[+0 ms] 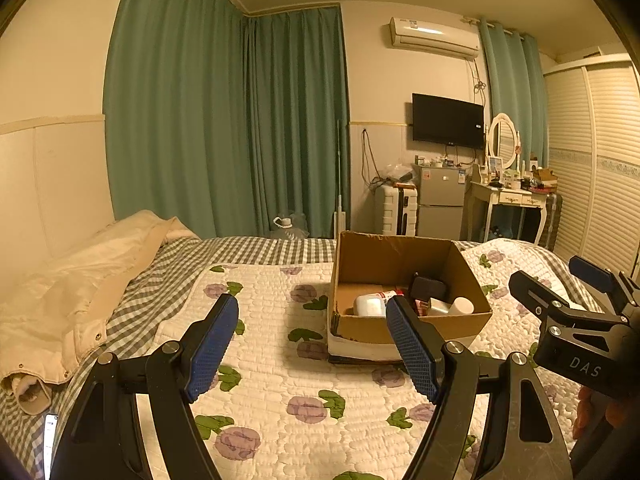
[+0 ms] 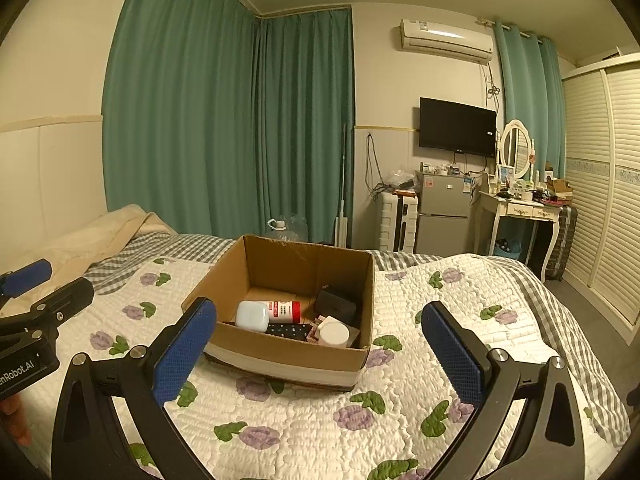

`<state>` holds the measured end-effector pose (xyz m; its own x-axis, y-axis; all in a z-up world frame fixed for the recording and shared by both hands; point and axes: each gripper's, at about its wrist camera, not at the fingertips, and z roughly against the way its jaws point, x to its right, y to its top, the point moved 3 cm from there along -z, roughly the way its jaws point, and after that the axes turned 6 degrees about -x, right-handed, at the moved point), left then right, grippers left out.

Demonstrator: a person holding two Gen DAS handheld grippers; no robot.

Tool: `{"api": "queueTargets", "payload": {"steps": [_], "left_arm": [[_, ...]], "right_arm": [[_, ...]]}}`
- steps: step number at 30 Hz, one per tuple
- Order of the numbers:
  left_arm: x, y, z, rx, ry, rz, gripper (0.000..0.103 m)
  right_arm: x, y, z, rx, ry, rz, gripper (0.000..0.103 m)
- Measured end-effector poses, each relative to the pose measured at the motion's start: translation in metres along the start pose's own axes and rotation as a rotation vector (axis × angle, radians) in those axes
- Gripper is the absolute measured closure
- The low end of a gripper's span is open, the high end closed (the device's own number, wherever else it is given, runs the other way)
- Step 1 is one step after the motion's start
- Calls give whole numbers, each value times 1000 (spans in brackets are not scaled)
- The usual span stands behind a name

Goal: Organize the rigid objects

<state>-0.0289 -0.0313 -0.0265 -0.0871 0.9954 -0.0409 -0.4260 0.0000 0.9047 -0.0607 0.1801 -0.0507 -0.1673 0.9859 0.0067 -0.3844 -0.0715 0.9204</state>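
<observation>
Brown open cardboard box (image 2: pixel 288 308) sits on the floral quilted bed (image 2: pixel 400 420), holding a white case (image 2: pixel 252 315), red-capped bottle (image 2: pixel 285 311) and round white jar (image 2: pixel 335 335); left gripper (image 1: pixel 312 346) and right gripper (image 2: pixel 320 354) both hover near it, spread apart, gripping nothing

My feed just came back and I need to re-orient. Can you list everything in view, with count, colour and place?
cardboard box: 1, brown, open, on the quilt
white case: 1, pale, in the box, left side
bottle: 1, white with red cap, lying in the box
black pouch: 1, in the box, right rear
white round lid: 1, in the box, front right
quilt: 1, white with purple flowers, on the bed
curtains: green, behind the bed
TV: 1, black, on the wall
air conditioner: 1, white, above the TV
fridge: 1, grey, under the TV
dressing table: 1, white, right of the fridge
left gripper: open, empty
right gripper: open, empty
</observation>
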Motion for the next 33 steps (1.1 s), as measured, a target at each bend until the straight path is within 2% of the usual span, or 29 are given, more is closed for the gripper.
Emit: {"api": "queueTargets", "payload": {"steps": [33], "left_arm": [[-1, -3, -2, -11, 2, -6, 24]], "right_arm": [[2, -3, 1, -11, -5, 2, 0]]}}
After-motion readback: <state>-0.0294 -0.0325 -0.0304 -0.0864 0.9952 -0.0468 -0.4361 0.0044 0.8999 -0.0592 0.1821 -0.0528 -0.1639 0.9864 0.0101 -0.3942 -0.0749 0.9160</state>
